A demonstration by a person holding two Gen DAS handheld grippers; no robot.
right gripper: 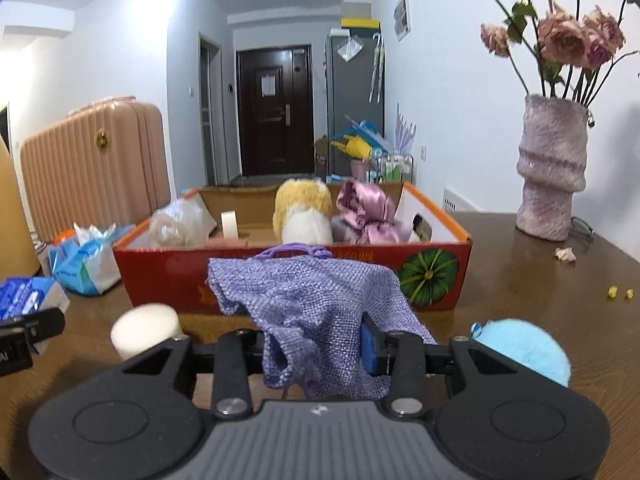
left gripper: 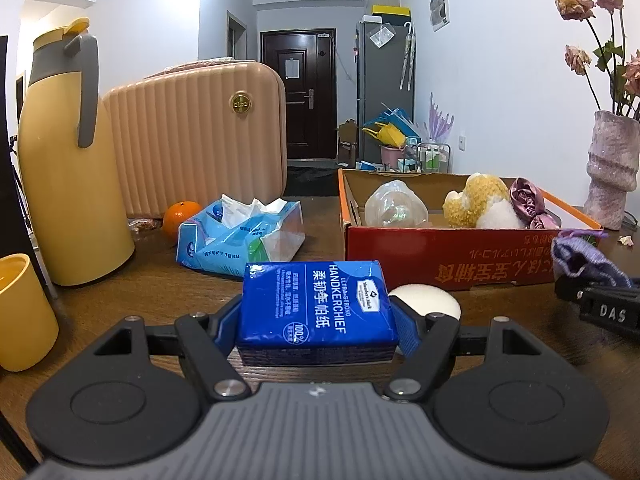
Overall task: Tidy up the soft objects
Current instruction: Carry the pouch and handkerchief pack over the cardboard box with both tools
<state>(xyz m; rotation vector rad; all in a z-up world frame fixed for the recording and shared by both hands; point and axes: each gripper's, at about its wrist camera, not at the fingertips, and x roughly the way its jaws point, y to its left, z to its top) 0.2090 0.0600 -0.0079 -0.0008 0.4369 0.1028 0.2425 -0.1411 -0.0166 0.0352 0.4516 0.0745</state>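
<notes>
Jaws first: the left gripper point(left gripper: 318, 320) has its blue pads pressed on both short sides of a blue handkerchief pack point(left gripper: 316, 308), so that one's clamped and sitting low over the brown table point(left gripper: 152, 292). Over on the right gripper point(right gripper: 316, 350) the jaws are pinched down on a purple knit pouch point(right gripper: 316, 304), which bunches up between the pads and flops forward, its drawstring loop pointing at the box. Said box is a red cardboard box point(right gripper: 176, 276) with an orange rim, just past the pouch, and it already has a crinkly clear bag point(right gripper: 176, 226), a roll of tape point(right gripper: 229, 224), a yellow and white plush point(right gripper: 304, 216) and a shiny pink satin bundle point(right gripper: 364, 212) in it. Loose on the table there's a white foam puff point(right gripper: 144, 330) between the two grippers, right beside the handkerchief pack, and a fuzzy light blue pom-pom point(right gripper: 524, 350) just right of the right gripper. Further left you get an opened light blue tissue pack point(left gripper: 240, 236), an orange point(left gripper: 180, 216) behind it, a ribbed peach suitcase point(left gripper: 196, 136), a yellow thermos jug point(left gripper: 68, 160) and a yellow cup point(left gripper: 24, 312). Far right corner has a pinkish textured vase point(right gripper: 552, 168) with dried roses point(right gripper: 568, 40).
</notes>
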